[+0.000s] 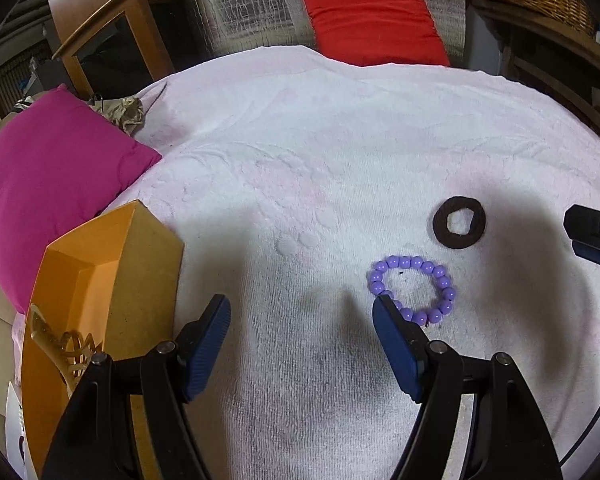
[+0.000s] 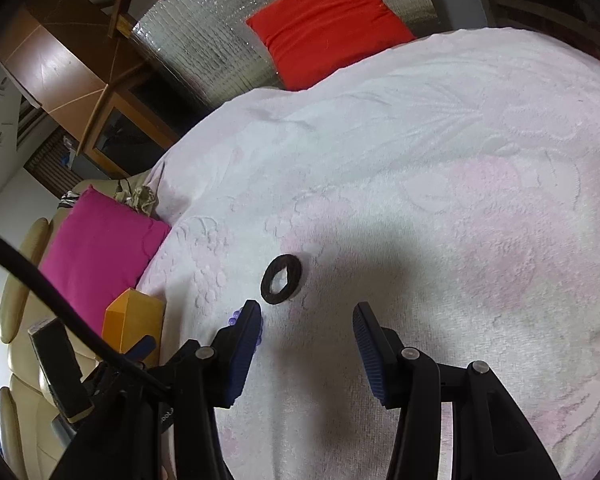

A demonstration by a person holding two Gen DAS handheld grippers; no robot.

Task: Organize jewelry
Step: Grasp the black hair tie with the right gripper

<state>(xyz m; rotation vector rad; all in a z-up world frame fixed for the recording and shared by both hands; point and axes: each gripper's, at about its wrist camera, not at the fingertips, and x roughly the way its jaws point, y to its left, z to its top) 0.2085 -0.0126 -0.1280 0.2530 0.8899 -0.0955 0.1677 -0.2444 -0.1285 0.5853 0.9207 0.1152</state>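
left gripper (image 1: pixel 302 312): jaws wide apart, nothing between them, just bare towel. The right-hand pad's tip sits over the near-left edge of the bracelet; can't tell if it's touching.
right gripper (image 2: pixel 306 316): jaws spread too, a bit narrower than the left, also empty. Aimed at the towel just short of the black ring.
bracelet (image 1: pixel 412 290): purple beads, lying flat in a loop on the towel, right in front of the left gripper's right pad.
black ring (image 2: pixel 281 279): fuzzy dark loop, maybe a hair tie, flat on the towel just beyond the bracelet, near but not touching it.
box (image 1: pixel 100 280): orange, open, at the towel's left edge, well apart from both loops. There's an amber comb-like thing (image 1: pixel 70 350) in its near end.
towel (image 1: pixel 300 140): white-pink and textured, covers the whole work surface.
progress: I'd say early to middle. One piece looks already boxed, while bracelet and ring are both out loose and neither is gripped yet. My guess is each gripper grabs one and takes it to the box.
left view only: the full bracelet, the inside of the box and what's in it.
right view only: the ring dead ahead between its jaws; here the bracelet is only a few beads peeking past the left finger, and the box shows just a corner.
around: pink cushion (image 1: pixel 52 168) left, red cushion (image 1: pixel 372 20) beyond the towel.
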